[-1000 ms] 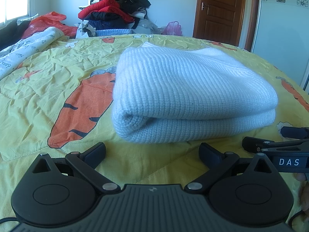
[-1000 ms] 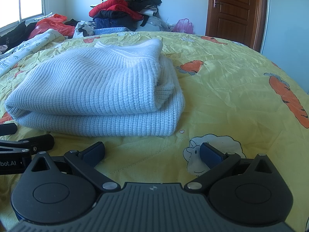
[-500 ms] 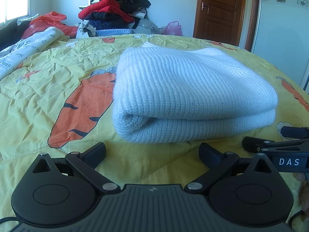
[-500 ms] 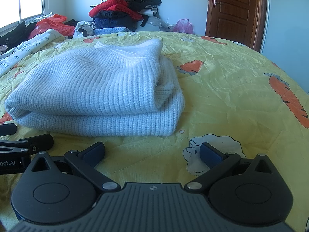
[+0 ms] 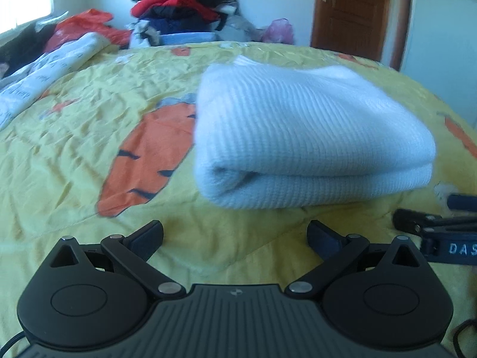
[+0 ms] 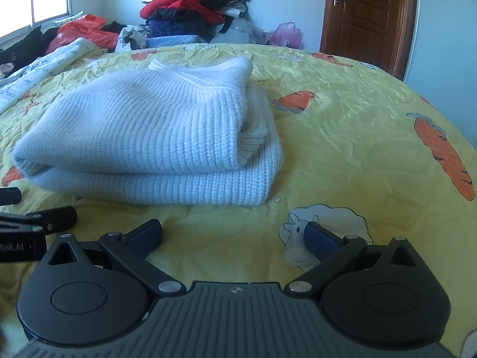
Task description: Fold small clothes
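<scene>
Since a second ago the left gripper (image 5: 235, 234) has swung a little to the left, so the sweater (image 5: 301, 131) now sits more to the right in its view and looks blurry. The right gripper (image 6: 232, 234) has not moved.

Both grippers have their fingers spread wide, with nothing between them. They rest low on the bed (image 6: 342, 113), just in front of the sweater and not touching it. The white knit sweater lies folded in a thick bundle in the middle of the yellow carrot sheet.

It looks like the folding is done. One thing could go wrong: the top layer on the right side sits loose and puffy, so a bump from a finger could push it open. The two grippers are also close together, side by side, and could knock each other.

Room to move is good. The sheet is bare to the right and in front. A pile of clothes (image 6: 190, 9) sits far back.
</scene>
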`<state>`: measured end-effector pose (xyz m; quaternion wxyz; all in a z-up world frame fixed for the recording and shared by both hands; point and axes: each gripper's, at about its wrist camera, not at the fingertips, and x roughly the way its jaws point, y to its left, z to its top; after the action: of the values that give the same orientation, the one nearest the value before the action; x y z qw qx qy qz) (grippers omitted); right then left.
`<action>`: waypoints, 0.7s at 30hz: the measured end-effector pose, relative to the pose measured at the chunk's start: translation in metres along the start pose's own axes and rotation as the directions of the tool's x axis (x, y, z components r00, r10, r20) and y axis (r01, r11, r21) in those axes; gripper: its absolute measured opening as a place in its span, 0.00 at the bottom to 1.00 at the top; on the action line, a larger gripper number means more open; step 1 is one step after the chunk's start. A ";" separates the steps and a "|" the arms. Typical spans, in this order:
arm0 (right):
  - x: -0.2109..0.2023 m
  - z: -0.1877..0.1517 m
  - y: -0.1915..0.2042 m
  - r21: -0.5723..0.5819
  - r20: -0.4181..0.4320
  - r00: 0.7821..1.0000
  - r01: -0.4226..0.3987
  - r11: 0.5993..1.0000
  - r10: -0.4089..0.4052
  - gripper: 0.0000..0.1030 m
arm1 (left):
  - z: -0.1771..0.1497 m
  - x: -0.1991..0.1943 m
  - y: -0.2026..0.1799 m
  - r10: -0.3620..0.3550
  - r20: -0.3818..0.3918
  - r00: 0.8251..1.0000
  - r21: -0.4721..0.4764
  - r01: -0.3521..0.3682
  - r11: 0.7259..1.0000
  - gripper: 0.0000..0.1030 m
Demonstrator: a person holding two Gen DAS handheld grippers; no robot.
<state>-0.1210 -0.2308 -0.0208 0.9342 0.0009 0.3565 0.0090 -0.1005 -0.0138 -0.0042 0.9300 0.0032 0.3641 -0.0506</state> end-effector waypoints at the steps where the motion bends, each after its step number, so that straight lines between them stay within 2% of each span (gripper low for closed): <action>1: -0.006 -0.001 -0.001 0.010 0.005 1.000 0.004 1.000 -0.004 1.00 | 0.000 -0.007 0.002 -0.009 0.014 1.000 -0.013 0.009 1.000 1.00; 7: -0.043 0.000 0.005 -0.042 0.033 0.999 0.022 0.999 -0.020 1.00 | 0.008 -0.044 0.011 -0.115 0.036 0.993 -0.056 0.117 0.992 1.00; 12: -0.069 0.005 0.007 -0.065 0.073 0.997 -0.001 0.998 0.005 1.00 | 0.012 -0.057 0.029 -0.233 0.042 0.972 -0.197 0.237 0.951 1.00; 14: -0.074 0.008 0.007 -0.060 0.077 0.997 -0.014 0.998 0.018 1.00 | 0.013 -0.060 0.030 -0.224 0.040 0.974 -0.195 0.228 0.954 1.00; 17: -0.075 0.010 0.008 -0.054 0.068 0.997 -0.033 0.998 0.036 1.00 | 0.013 -0.068 0.023 -0.185 0.054 0.981 -0.128 0.190 0.973 1.00; 21: -0.071 0.009 0.010 -0.042 0.049 0.997 -0.054 0.998 0.056 1.00 | 0.011 -0.079 0.016 -0.182 0.098 0.978 -0.101 0.191 0.976 1.00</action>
<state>-0.1683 -0.2217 0.0338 0.9422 -0.0080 0.3324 0.0417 -0.1494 0.0092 0.0567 0.9351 -0.0844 0.3235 -0.1177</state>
